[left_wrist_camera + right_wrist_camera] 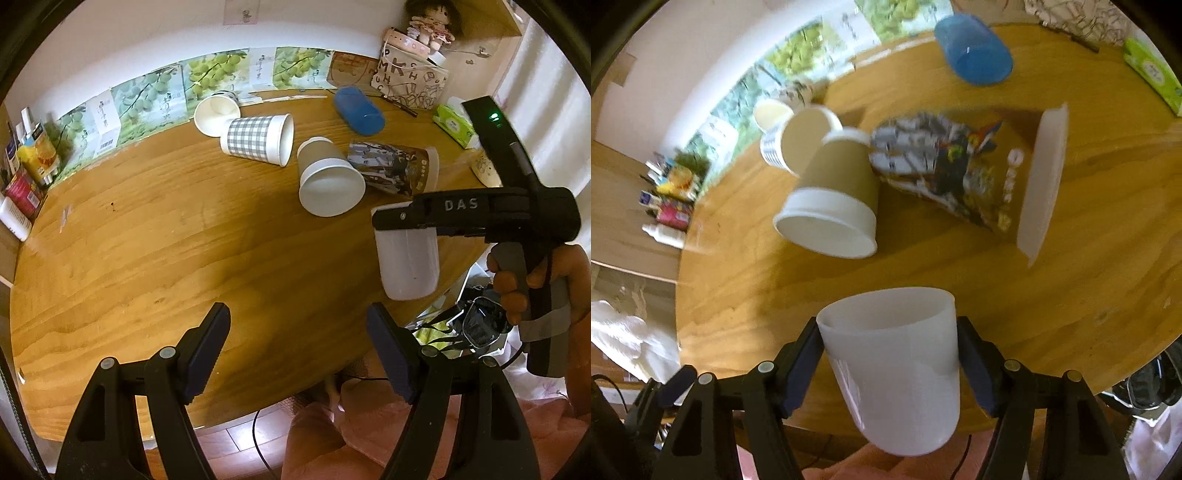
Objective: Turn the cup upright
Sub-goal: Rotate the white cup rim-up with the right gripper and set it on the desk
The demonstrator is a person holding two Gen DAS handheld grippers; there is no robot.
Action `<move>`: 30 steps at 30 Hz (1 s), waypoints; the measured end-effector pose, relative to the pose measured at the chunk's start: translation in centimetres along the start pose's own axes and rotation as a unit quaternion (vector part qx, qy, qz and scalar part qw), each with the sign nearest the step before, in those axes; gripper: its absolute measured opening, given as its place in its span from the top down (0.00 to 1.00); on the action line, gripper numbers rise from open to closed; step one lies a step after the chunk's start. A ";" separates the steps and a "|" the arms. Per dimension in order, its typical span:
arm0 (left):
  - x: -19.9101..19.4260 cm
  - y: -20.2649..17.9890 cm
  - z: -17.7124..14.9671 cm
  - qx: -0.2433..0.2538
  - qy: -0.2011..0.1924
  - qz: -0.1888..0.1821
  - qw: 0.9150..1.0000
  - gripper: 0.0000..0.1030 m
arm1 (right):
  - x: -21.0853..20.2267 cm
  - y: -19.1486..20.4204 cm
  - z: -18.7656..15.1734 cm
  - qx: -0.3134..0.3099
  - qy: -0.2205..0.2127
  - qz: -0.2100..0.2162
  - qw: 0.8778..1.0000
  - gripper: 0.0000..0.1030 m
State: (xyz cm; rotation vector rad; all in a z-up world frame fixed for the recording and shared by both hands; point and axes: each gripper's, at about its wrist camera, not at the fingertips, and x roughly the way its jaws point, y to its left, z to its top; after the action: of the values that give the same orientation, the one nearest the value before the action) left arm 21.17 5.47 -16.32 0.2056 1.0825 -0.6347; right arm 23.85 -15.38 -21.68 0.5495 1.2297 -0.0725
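White cup (pixel 894 373) nearest right wrist lens, clamped near rim between right gripper (pixel 890 369) pads, mouth up, above table (pixel 1071 295) near edge. Left gripper (pixel 295 354) spread wide, holding nothing, over bare wood. At 12 o'clock: brown cup (pixel 831 206), printed cup (pixel 960 173), checked cup (pixel 258 138) on sides. Blue case (pixel 358 110) beyond.

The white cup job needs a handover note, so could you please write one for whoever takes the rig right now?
Right hand-held gripper: shut on the white cup, mouth up, held in the air near the table's front edge.
Left hand-held gripper: open, holding nothing.
Done: white cup picked up and turned upright.
Left: set it down standing. On their sides behind it lie the brown cup, checked cup, printed cup, blue cup and another white one.
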 end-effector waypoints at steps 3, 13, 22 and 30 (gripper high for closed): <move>0.0 -0.2 0.1 0.005 -0.003 0.001 1.000 0.23 | -0.9 0.3 -0.3 -0.008 -0.034 0.007 0.999 0.32; -0.1 -0.2 0.6 0.007 -0.008 0.008 1.000 0.23 | -3.0 0.7 -1.7 -0.050 -0.164 0.001 0.985 0.34; -0.3 -0.1 0.6 0.001 -0.011 0.014 1.000 0.23 | -2.4 0.9 -2.2 -0.066 -0.167 -0.025 0.983 0.34; -0.3 0.1 0.2 -0.007 -0.009 0.009 1.000 0.23 | -2.0 1.8 -2.5 -0.105 -0.160 -0.029 0.981 0.33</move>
State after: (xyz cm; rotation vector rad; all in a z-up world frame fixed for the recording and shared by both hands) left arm 21.32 5.55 -16.01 0.1972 1.0664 -0.6120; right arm 21.58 -13.19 -19.74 0.3042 0.9245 -0.0762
